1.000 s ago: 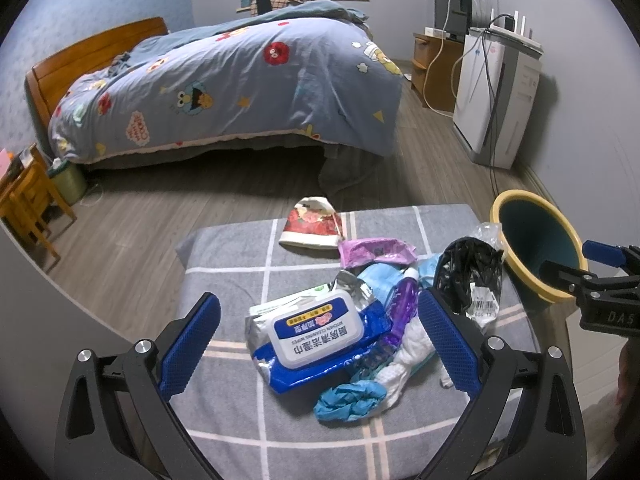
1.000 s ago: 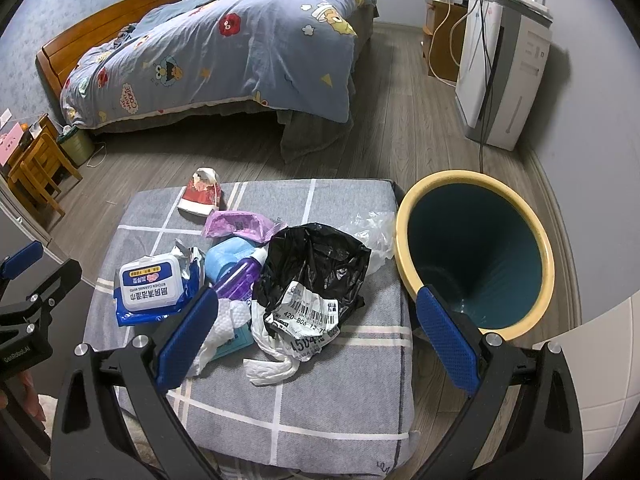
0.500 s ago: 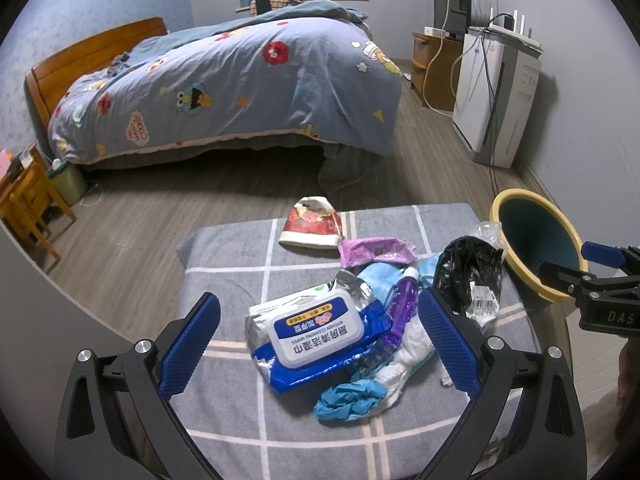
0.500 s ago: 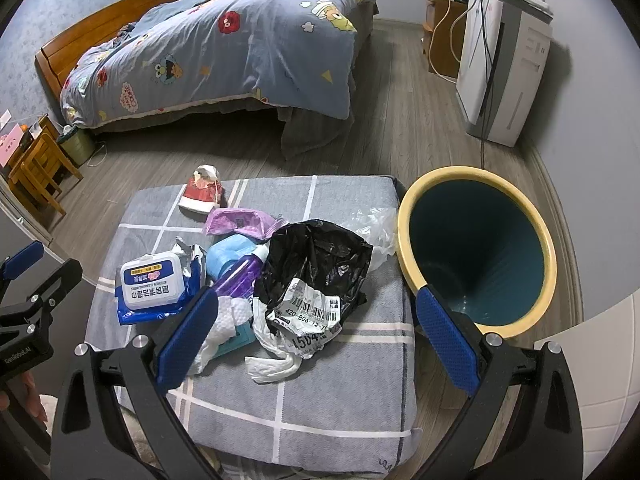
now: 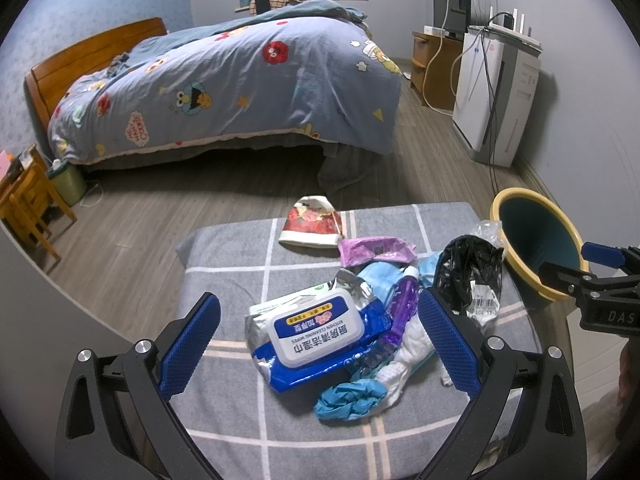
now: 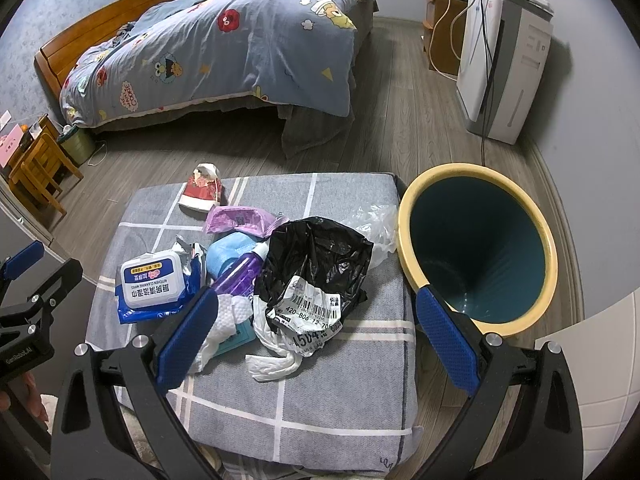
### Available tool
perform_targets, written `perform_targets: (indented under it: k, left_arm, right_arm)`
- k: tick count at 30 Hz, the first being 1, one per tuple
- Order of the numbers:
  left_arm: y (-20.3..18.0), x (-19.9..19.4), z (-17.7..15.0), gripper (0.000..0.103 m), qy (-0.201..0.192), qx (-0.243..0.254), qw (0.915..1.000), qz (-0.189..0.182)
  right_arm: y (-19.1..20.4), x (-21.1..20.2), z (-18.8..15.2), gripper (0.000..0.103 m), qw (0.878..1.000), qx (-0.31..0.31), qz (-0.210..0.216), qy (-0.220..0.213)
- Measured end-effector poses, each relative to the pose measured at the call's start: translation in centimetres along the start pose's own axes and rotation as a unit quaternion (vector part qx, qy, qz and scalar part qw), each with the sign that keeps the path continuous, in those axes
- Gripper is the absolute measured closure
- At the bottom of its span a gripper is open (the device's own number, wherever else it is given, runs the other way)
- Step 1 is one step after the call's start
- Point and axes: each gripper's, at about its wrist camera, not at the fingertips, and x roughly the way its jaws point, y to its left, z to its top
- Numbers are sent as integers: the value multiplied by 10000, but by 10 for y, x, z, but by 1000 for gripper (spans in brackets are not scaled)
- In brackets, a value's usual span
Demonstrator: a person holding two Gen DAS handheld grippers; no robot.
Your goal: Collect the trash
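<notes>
Both claws, left claw (image 5: 318, 344) and right claw (image 6: 316, 340), gape over crinkled black plastic bag (image 6: 316, 256) on checked cushion (image 6: 320, 400).

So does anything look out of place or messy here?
Yes. A heap of trash sits on the grey checked cushion: a torn-open wipes pack, a crumpled black bag, a purple bottle, tissues. The bin beside it looks empty.

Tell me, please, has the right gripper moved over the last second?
Yes, slightly forward: in its view the bin and black bag sit lower, nearer the right gripper.
</notes>
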Motion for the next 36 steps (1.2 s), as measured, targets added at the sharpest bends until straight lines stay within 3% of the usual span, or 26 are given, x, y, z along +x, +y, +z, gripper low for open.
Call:
perform_targets:
  k: [15, 22, 29, 36]
  left_arm:
    - [0, -2, -3, 5, 15, 10, 10000, 1]
    - [7, 1, -10, 5, 96, -69, 9999, -115]
    - [26, 8, 8, 5, -168, 141, 9997, 88]
    - [57, 34, 13, 5, 33, -266, 9996, 92]
  right_arm:
    - [1, -1, -4, 6, 10000, 32, -9, 30]
    - [-3, 8, -9, 6, 9991, 327, -32, 260]
    - [-7, 33, 11, 6, 9969, 717, -133, 306]
    - [5, 69, 26, 6, 9964, 670, -196, 479]
